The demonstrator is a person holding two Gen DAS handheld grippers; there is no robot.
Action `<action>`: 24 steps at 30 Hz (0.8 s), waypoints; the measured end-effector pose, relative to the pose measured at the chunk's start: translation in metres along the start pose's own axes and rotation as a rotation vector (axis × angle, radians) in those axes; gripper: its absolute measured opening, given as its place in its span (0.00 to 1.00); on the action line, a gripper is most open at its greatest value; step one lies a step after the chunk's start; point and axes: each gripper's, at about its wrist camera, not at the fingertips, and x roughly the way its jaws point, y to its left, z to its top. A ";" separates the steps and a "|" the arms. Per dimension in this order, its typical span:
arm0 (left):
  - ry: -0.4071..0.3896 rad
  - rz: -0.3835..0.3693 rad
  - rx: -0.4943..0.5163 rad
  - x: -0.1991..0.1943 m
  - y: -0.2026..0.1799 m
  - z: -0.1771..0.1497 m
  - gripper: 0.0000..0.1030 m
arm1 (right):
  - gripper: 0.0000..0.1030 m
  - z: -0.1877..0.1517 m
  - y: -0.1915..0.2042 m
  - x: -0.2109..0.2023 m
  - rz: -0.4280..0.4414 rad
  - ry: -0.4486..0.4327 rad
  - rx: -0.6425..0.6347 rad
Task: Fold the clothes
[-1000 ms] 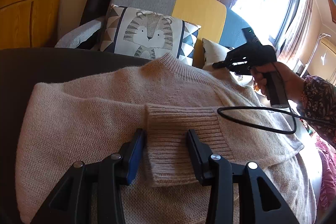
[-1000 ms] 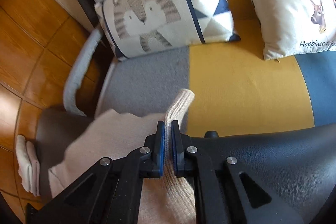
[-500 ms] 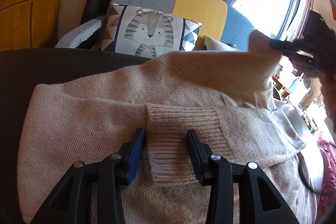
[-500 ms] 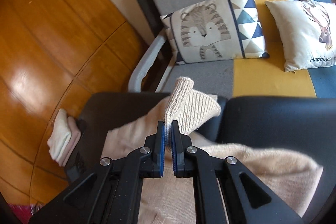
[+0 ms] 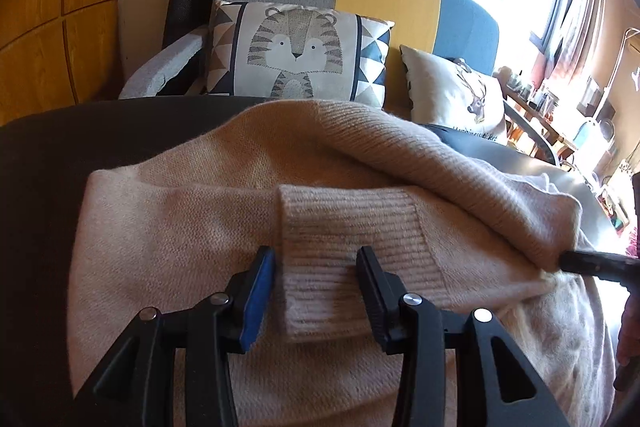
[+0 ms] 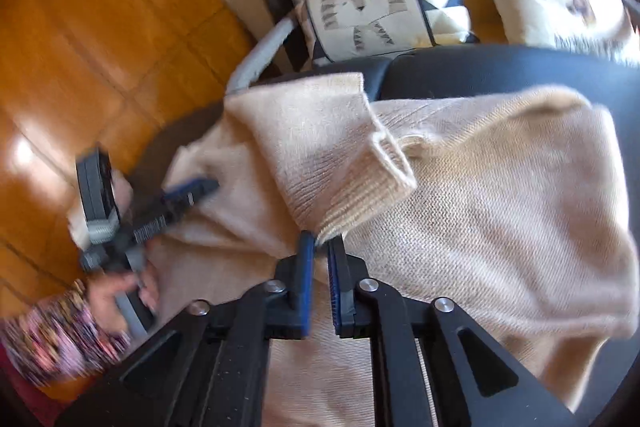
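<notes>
Dark table [image 5: 48, 147] bears beige sweater [image 5: 168, 227]; right tongs [image 6: 320, 247] pinch its sleeve [image 6: 340, 179].

The left black two-finger gripper with blue pads [image 5: 316, 291] is held low and roughly level, its jaws spread wide apart with a ribbed cuff lying between them, neither jaw pressing on it. The right black two-finger gripper with blue pads [image 6: 320, 267] has its jaws nearly together, pinching a ribbed knit edge at the tips. A hand [image 6: 120, 291] in a patterned floral sleeve [image 6: 52, 339] grips the left gripper's handle; that view is blurred.
</notes>
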 end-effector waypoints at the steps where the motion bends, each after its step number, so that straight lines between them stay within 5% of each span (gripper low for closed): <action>1: 0.004 0.006 0.002 -0.002 -0.001 0.000 0.42 | 0.26 0.003 -0.002 -0.001 0.018 -0.019 0.037; 3: 0.014 0.014 -0.012 -0.007 0.001 -0.001 0.42 | 0.42 0.009 -0.006 -0.001 0.025 -0.049 0.101; 9: 0.033 -0.030 -0.084 -0.020 0.014 -0.027 0.42 | 0.44 0.037 -0.020 0.028 0.015 -0.034 0.297; 10: 0.035 -0.032 -0.076 -0.020 0.014 -0.032 0.42 | 0.41 0.043 -0.020 0.033 0.024 -0.029 0.301; 11: 0.028 -0.041 -0.078 -0.023 0.015 -0.034 0.42 | 0.13 0.047 -0.015 0.036 0.005 -0.031 0.280; 14: 0.015 -0.074 -0.108 -0.025 0.021 -0.036 0.42 | 0.10 0.050 0.020 0.030 -0.077 -0.057 0.059; 19: 0.007 -0.118 -0.162 -0.022 0.031 -0.038 0.42 | 0.09 -0.002 0.126 0.022 -0.276 -0.125 -0.743; 22: 0.001 -0.127 -0.168 -0.023 0.032 -0.039 0.42 | 0.09 -0.057 0.147 0.046 -0.416 0.001 -1.141; 24: -0.001 -0.136 -0.176 -0.023 0.034 -0.040 0.42 | 0.10 -0.072 0.132 0.070 -0.464 0.176 -1.151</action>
